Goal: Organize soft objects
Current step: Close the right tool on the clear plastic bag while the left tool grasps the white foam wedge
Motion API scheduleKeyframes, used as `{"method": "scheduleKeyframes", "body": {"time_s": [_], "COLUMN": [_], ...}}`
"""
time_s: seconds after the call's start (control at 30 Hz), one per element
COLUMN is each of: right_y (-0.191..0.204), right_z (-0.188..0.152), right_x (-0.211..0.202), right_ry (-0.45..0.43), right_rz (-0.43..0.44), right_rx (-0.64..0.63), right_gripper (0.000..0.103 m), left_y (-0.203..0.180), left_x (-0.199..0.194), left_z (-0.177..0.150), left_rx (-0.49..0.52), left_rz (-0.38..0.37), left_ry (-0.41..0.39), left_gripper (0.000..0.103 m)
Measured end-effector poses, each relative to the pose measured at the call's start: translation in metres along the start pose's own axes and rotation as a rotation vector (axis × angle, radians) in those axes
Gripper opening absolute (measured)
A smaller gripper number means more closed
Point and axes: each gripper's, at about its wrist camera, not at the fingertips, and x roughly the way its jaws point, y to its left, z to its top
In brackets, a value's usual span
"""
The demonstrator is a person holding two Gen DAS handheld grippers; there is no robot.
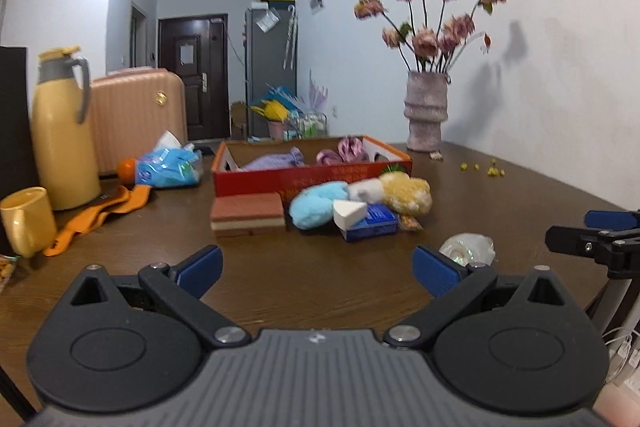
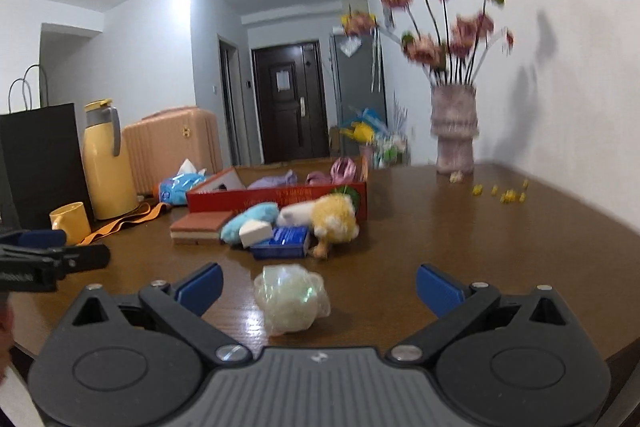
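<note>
A red cardboard box [image 1: 312, 177] [image 2: 276, 197] stands mid-table with purple soft items [image 1: 276, 161] inside. In front of it lie a brown layered sponge [image 1: 248, 213] [image 2: 200, 227], a blue plush [image 1: 316, 205] [image 2: 250, 221], a white wedge sponge [image 1: 349, 213] [image 2: 255, 231], a blue packet [image 1: 372, 227] [image 2: 282, 242] and a yellow plush [image 1: 406, 193] [image 2: 334, 221]. A translucent wrapped ball [image 2: 290, 303] [image 1: 468, 247] lies just ahead of my open right gripper [image 2: 318, 289], between its fingers. My left gripper [image 1: 316, 269] is open and empty over bare table.
A yellow thermos [image 1: 62, 131], yellow mug [image 1: 26, 221], orange strap [image 1: 100, 215] and blue tissue pack [image 1: 170, 167] sit at the left. A vase of flowers [image 1: 426, 111] stands at the back right near the wall. Small yellow bits [image 1: 494, 169] lie beside it.
</note>
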Motion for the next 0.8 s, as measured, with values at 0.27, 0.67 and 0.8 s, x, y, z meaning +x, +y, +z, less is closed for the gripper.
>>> {"method": "scheduleKeyframes", "body": {"time_s": [0.27, 0.67, 0.8], "right_y": [0.010, 0.004, 0.002], "right_z": [-0.005, 0.019, 0.027], "right_x": [0.060, 0.153, 0.168], "right_ry": [0.110, 0.207, 0.206], "right_rz": [0.053, 0.082, 0.081], "right_rx": [-0.040, -0.038, -0.041], "right_gripper": [0.090, 0.052, 0.052], "left_y": [-0.004, -0.008, -0.008], "left_x": [0.065, 0.178, 0.207], "left_z": [0.008, 0.043, 0.045], "left_rx": [-0.025, -0.046, -0.095], "left_rz": [-0.003, -0.087, -0.139], "left_ry": [0.079, 0.117, 0.163], "left_gripper": [0.103, 0.082, 0.065]}}
